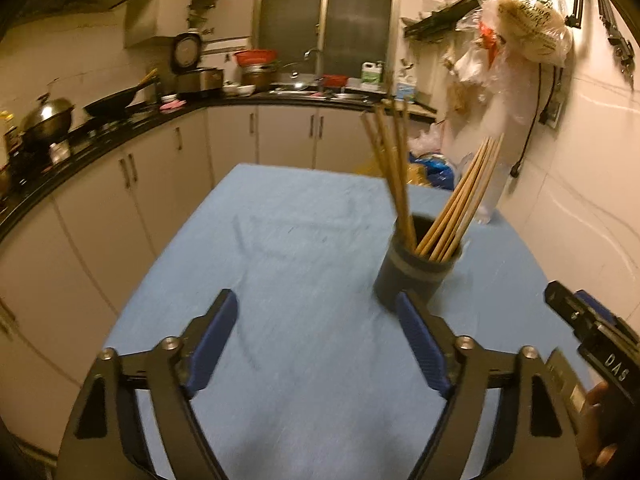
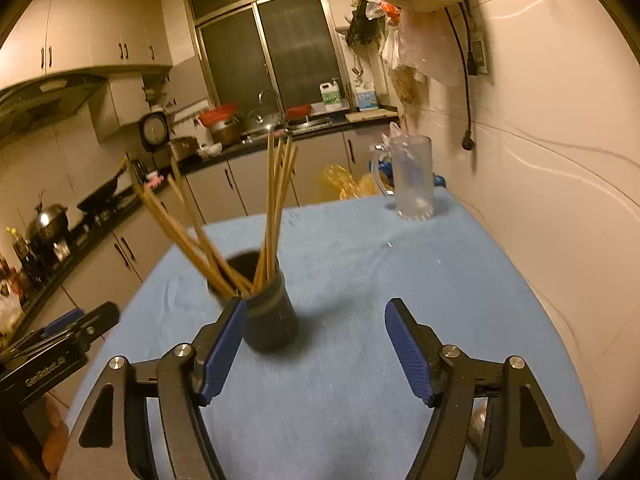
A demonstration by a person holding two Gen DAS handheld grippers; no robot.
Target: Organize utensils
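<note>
Both grippers (image 1: 316, 312) (image 2: 314, 320) wide beside dark holder (image 2: 272, 320) of splayed wooden chopsticks (image 2: 276, 208).

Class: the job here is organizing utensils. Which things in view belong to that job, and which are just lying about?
Belonging to the job:
wooden chopsticks
dark holder cup
left gripper, open
right gripper, open

Just lying about:
clear glass mug
blue tablecloth
wok
hanging plastic bags
</note>
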